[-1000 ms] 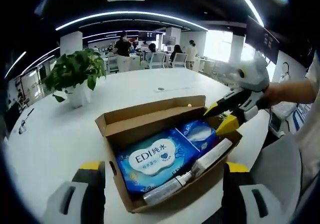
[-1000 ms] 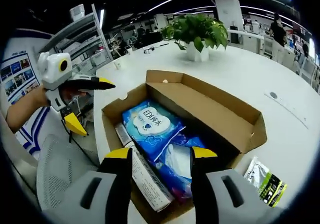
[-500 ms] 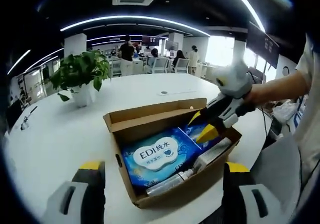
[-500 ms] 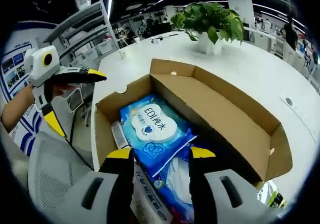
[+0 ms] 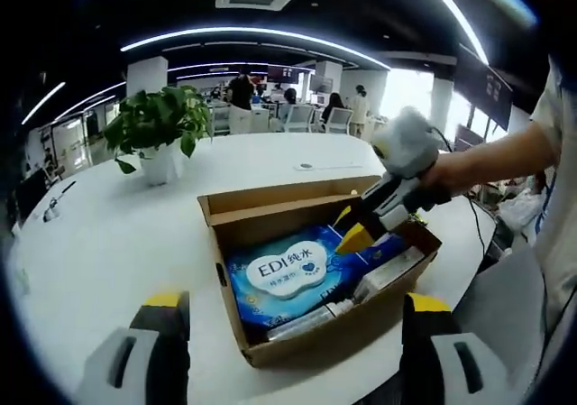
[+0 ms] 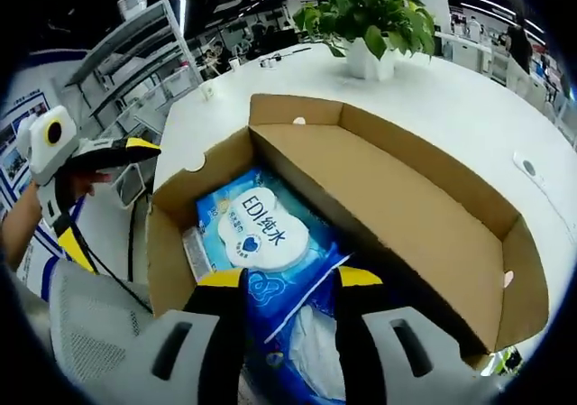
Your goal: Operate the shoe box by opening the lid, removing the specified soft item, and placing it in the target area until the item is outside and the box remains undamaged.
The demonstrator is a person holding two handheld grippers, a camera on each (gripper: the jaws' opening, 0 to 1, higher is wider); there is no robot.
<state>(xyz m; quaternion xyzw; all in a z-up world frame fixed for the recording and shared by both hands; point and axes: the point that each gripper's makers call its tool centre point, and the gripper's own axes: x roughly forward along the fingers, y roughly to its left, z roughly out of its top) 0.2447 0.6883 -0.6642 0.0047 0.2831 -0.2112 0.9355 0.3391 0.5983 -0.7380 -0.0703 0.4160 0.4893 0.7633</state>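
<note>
An open cardboard shoe box (image 5: 315, 333) stands on the white table, its lid (image 6: 424, 197) folded back. Inside lies a big blue wipes pack (image 5: 287, 274) (image 6: 257, 229) printed "EDI", with a smaller blue pack (image 6: 311, 342) beside it and a white tube (image 5: 389, 274) along one wall. My right gripper (image 5: 353, 228) (image 6: 288, 279) is open and reaches down into the box, one jaw on each side of the smaller blue pack. My left gripper (image 5: 295, 301) (image 6: 99, 193) is wide open, held back from the box's near side, with nothing in it.
A potted plant (image 5: 158, 125) (image 6: 379, 8) stands on the table beyond the box. A small green packet (image 6: 507, 360) lies by the box's corner. A grey mesh chair (image 6: 86, 333) is at the table's edge. People and desks are far behind.
My right gripper has come in over the box and dropped lower, until its jaws straddle the smaller blue pack. The left gripper stays open and has barely shifted.
</note>
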